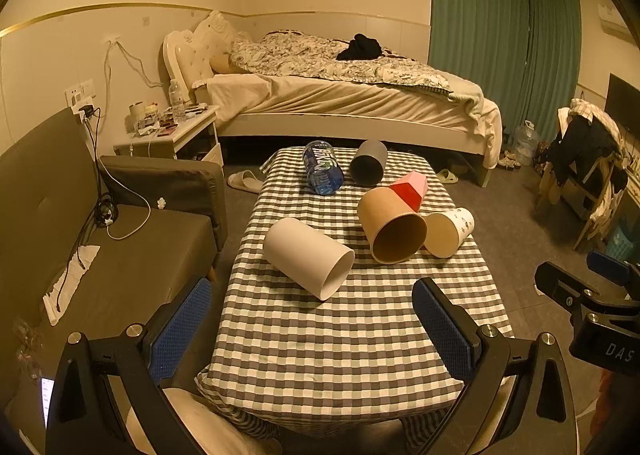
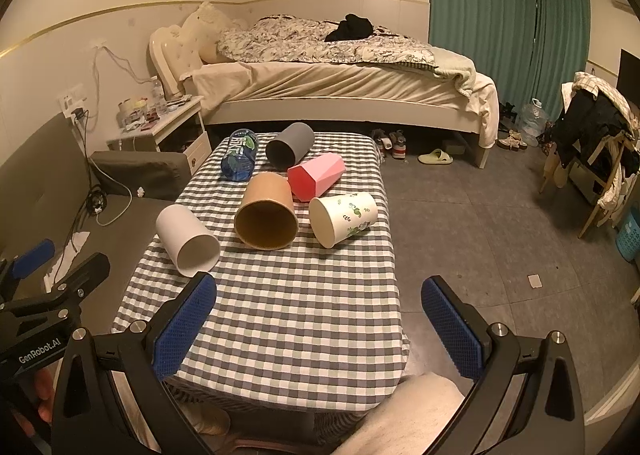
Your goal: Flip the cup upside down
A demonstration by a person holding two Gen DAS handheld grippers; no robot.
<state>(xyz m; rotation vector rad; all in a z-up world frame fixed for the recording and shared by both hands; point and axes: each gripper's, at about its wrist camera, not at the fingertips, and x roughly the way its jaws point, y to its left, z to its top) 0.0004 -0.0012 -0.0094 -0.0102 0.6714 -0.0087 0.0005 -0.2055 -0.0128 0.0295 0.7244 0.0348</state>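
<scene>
Several cups lie on their sides on a checked table [image 1: 320, 343] [image 2: 288, 335]: a white cup [image 1: 308, 257] [image 2: 186, 241], a brown paper cup [image 1: 390, 225] [image 2: 266, 215], a floral paper cup [image 1: 448, 231] [image 2: 344, 217], a red-pink faceted cup [image 1: 410, 189] [image 2: 316, 175] and a grey cup [image 1: 368, 163] [image 2: 290, 147]. My left gripper [image 1: 312, 327] is open and empty, above the near table, short of the white cup. My right gripper [image 2: 320, 331] is open and empty above the near right edge.
A blue water bottle [image 1: 322, 167] [image 2: 239, 155] lies at the table's far end. A dark sofa [image 1: 120, 255] flanks the table's left. A bed [image 1: 340, 95] stands behind, a nightstand [image 1: 172, 135] at back left, a laden chair [image 2: 592, 143] at right.
</scene>
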